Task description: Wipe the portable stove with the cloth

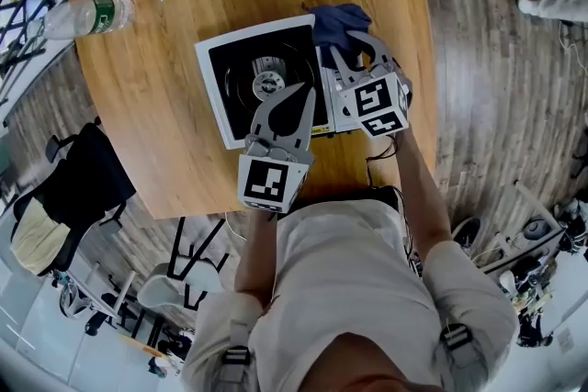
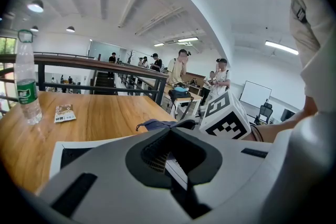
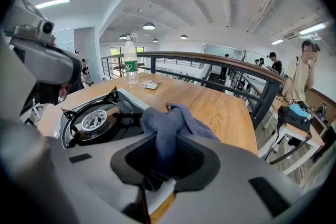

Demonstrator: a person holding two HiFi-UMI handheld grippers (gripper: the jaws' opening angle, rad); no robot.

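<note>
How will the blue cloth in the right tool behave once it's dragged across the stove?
Probably floppy: the cloth bunches in soft folds where the right tool pinches it, so it should drape over the stove. Likely light, since a single pinch holds it. It may snag on the raised burner supports rather than glide.
</note>
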